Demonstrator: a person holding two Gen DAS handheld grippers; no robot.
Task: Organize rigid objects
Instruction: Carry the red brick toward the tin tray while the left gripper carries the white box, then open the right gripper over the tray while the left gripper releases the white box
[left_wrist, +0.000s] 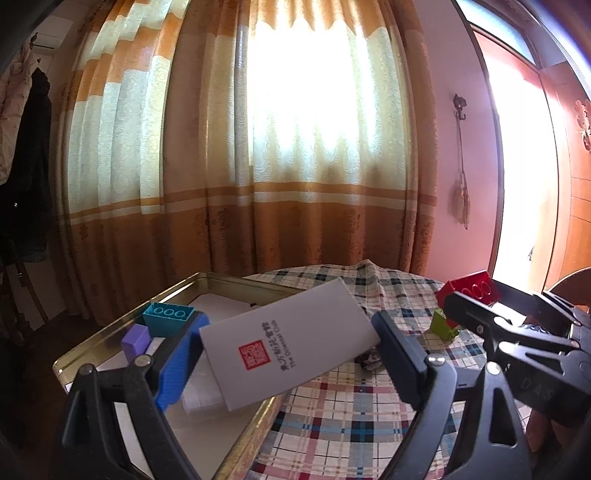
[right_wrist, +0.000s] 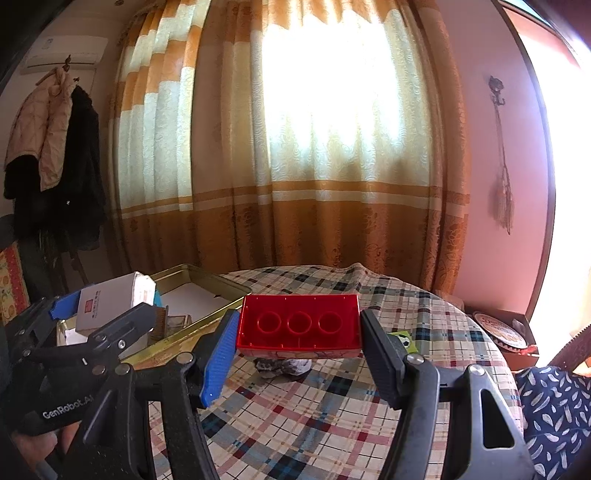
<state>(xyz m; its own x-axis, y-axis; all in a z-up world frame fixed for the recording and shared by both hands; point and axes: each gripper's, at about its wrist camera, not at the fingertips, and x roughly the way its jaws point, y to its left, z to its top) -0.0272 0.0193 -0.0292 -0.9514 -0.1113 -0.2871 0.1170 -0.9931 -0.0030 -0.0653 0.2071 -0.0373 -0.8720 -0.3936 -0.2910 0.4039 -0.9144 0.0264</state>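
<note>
My left gripper (left_wrist: 290, 347) is shut on a white card box (left_wrist: 291, 339) with a red seal, held tilted over the near corner of the gold tin tray (left_wrist: 110, 332). A teal brick (left_wrist: 168, 317) and a purple block (left_wrist: 136, 341) lie in the tray. My right gripper (right_wrist: 299, 343) is shut on a red brick (right_wrist: 299, 326), its hollow underside facing the camera, lifted above the plaid tablecloth (right_wrist: 314, 406). In the left wrist view the red brick (left_wrist: 471, 288) hangs at the right. A green block (left_wrist: 443, 325) rests on the cloth beneath it.
A small crumpled grey object (right_wrist: 282, 365) lies on the cloth under the red brick. Curtains (right_wrist: 295, 147) hang behind the round table. Coats (right_wrist: 55, 147) hang at the left. A box with a round tin (right_wrist: 502, 332) and a patterned blue cushion (right_wrist: 554, 406) are at the right.
</note>
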